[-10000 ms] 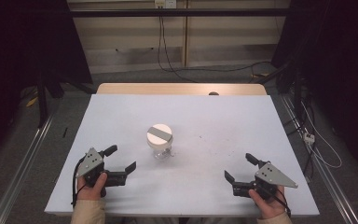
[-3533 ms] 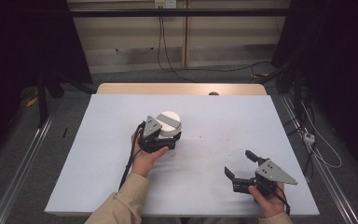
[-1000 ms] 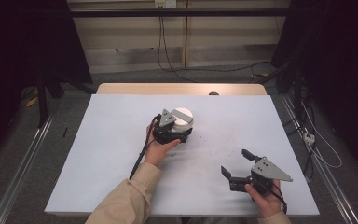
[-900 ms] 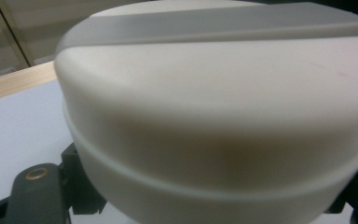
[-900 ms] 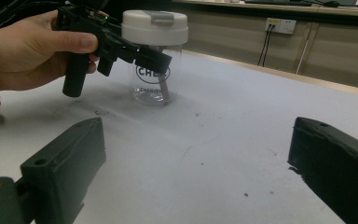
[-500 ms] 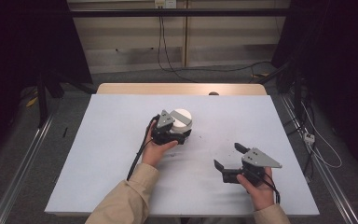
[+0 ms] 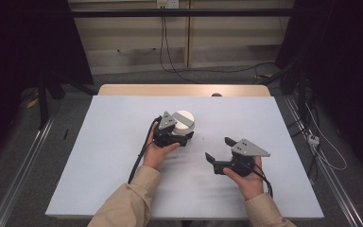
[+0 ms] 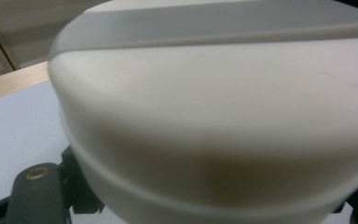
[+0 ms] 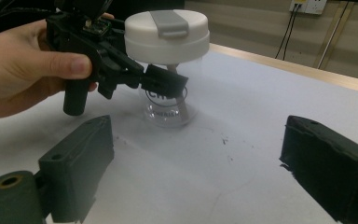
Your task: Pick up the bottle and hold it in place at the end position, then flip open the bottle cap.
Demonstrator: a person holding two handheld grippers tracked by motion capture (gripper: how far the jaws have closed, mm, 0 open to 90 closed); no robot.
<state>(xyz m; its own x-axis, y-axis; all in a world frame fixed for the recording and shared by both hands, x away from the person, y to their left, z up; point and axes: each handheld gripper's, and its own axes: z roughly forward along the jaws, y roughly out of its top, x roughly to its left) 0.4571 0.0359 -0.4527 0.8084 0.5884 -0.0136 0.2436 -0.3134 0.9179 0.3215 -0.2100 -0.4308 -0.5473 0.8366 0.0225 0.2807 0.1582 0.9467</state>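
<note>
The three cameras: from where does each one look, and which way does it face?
High view: above the person's side, facing forward and down on the table; both forearms, left hand-held gripper, right hand-held gripper.
Left gripper view: on the left hand-held gripper, pressed close against the white lid.
Right gripper view: on the right hand-held gripper, facing the clear cup; own open jaws.
Shared: lid, table.

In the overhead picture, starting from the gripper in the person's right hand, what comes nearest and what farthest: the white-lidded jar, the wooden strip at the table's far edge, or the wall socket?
1. white-lidded jar, up-left of the right gripper, mid-table.
2. wooden strip, along the table's far edge.
3. wall socket, top of the high view.
</note>
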